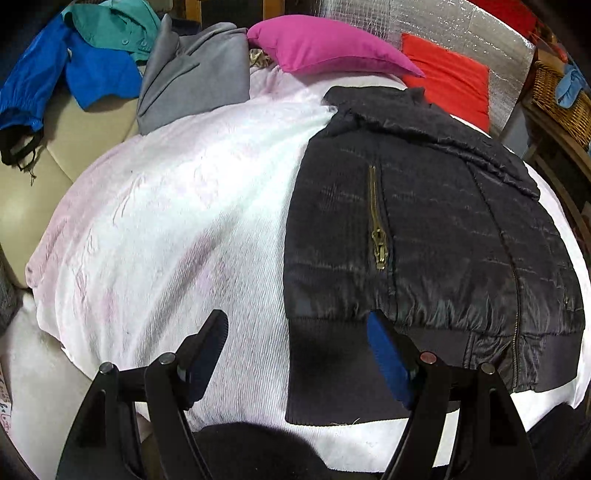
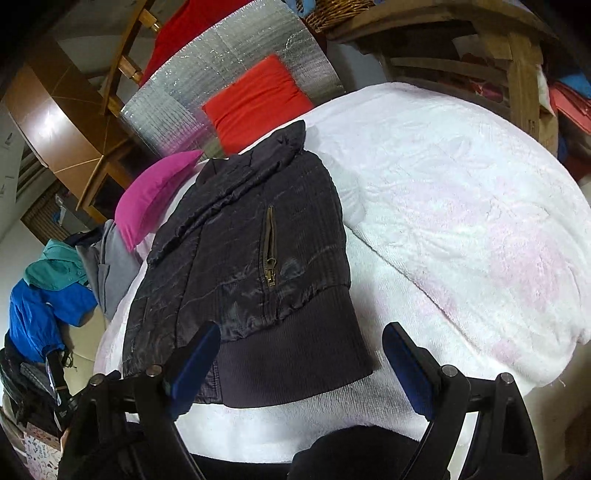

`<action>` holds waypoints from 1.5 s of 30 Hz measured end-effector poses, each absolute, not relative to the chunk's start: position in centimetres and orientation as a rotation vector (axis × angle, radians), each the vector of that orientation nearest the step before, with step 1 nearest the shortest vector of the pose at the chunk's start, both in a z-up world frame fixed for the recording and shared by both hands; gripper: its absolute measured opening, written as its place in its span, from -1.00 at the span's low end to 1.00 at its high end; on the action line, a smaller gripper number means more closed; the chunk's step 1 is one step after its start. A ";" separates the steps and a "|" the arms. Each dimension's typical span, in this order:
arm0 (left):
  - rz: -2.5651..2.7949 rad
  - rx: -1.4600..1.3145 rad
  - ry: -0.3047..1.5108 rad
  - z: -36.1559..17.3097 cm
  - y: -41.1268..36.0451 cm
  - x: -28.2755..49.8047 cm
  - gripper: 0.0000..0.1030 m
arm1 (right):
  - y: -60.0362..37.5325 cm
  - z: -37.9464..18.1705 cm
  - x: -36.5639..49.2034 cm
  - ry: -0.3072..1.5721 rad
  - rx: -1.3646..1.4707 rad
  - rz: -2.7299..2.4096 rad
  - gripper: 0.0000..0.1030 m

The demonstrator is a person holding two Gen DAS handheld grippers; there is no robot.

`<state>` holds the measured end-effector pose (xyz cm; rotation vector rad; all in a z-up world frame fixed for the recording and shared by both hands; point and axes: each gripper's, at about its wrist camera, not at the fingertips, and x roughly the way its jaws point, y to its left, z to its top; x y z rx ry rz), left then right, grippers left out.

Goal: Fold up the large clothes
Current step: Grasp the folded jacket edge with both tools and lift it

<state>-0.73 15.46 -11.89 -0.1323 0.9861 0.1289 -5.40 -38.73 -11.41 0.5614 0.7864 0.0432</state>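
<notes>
A black quilted jacket (image 1: 436,229) with a brass pocket zipper (image 1: 378,236) and a ribbed hem lies folded lengthwise on a white fluffy blanket (image 1: 177,206). My left gripper (image 1: 297,354) is open and empty, hovering over the hem's left corner. In the right wrist view the same jacket (image 2: 236,266) lies ahead, collar at the far end. My right gripper (image 2: 301,365) is open and empty, just above the ribbed hem (image 2: 291,354).
A pink cushion (image 1: 325,48) and a red cushion (image 1: 447,77) lie at the far end. Grey (image 1: 195,77), blue (image 1: 74,77) and teal (image 1: 114,29) clothes are piled at the left. A wicker basket (image 1: 565,96) and wooden shelving (image 2: 517,81) stand at the right.
</notes>
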 end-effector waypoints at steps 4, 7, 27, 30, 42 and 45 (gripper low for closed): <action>0.118 -0.141 1.005 -12.6 15.5 -0.8 0.51 | -38.7 -11.9 -5.1 0.804 0.568 0.043 0.77; 0.089 -0.179 1.017 -13.1 15.8 -0.9 0.51 | -39.0 -12.2 -4.5 0.817 0.573 0.053 0.77; 0.004 -0.188 0.896 -8.8 14.8 4.6 0.51 | -40.5 -8.7 4.4 0.758 0.534 0.104 0.77; -0.038 -0.223 0.879 -8.0 15.4 10.3 0.51 | -42.5 -7.9 10.4 0.749 0.573 0.112 0.77; -0.061 -0.375 0.934 -10.9 17.5 31.2 0.51 | -46.3 -11.9 32.1 0.838 0.674 0.117 0.77; -0.073 -0.378 0.945 -11.8 16.8 33.7 0.51 | -45.8 -13.6 35.2 0.897 0.652 0.122 0.77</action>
